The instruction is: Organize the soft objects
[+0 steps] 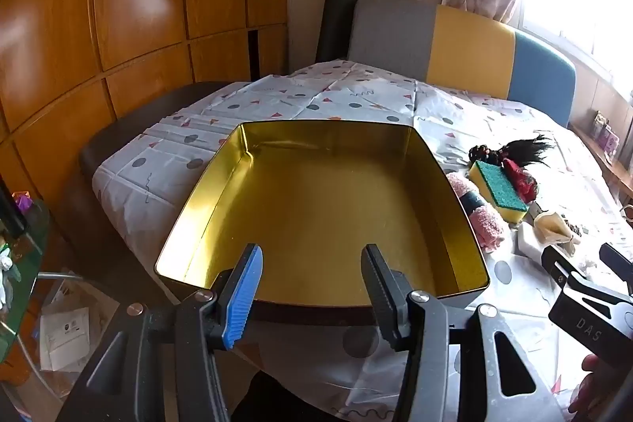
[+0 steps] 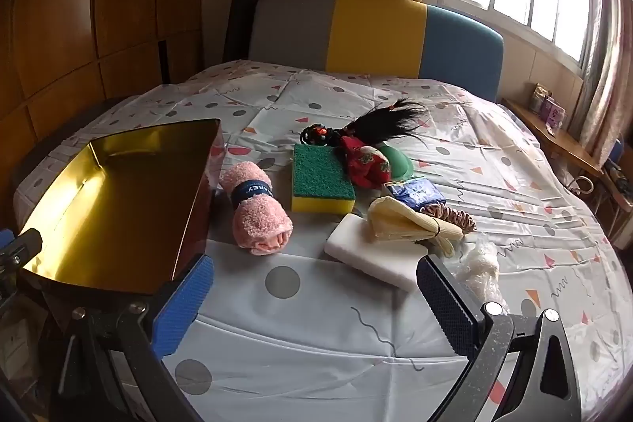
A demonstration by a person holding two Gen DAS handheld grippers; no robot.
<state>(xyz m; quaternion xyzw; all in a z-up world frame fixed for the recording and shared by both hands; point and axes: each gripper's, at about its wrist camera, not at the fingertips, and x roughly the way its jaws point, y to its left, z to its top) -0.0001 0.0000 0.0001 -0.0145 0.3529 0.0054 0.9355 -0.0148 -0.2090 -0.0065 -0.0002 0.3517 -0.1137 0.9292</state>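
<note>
An empty gold tin box sits on the patterned cloth at the table's left. My left gripper is open and empty over the box's near rim. To the right of the box lie a rolled pink towel, a green-and-yellow sponge, a white foam block, a cream folded cloth, a red fabric piece, a black hairpiece and a clear plastic wad. My right gripper is open and empty, low in front of the white block.
A grey, yellow and blue headboard stands behind the table. Wooden cabinets fill the left wall. A shelf with small items runs under the window at the right. A blue packet and a scrunchie lie among the pile.
</note>
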